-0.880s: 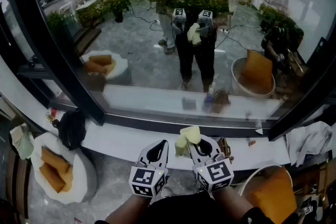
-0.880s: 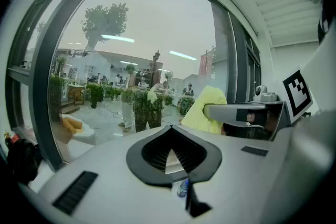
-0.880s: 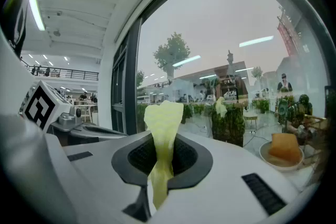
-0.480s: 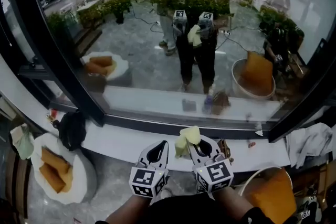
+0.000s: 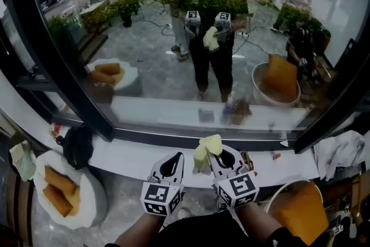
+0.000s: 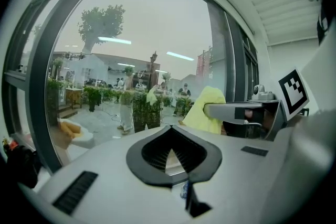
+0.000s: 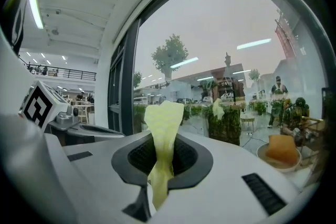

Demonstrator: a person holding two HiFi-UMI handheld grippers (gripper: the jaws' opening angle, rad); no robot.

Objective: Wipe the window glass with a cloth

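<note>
At the bottom centre of the head view, the right gripper [image 5: 218, 159] is clenched on a pale yellow cloth [image 5: 206, 150], pinching it low so that the loose upper part stands up above the jaws. The right gripper view shows the cloth [image 7: 164, 115] rising from between that gripper's [image 7: 161, 168] closed jaws, in the middle of the frame. Just to its left, the left gripper [image 5: 172, 166] has its jaws drawn together on nothing, as the left gripper view [image 6: 174, 160] shows. Each gripper carries a cube of black-and-white square markers.

Beyond them runs a white sill [image 5: 127, 154], with a black bag [image 5: 78, 144] at lower left. The window glass [image 5: 156, 66] fills the upper frame, apart from the cloth, and mirrors both grippers. At upper right of the right gripper view, what may be a red banner [image 7: 284, 34] is too blurred to read.
</note>
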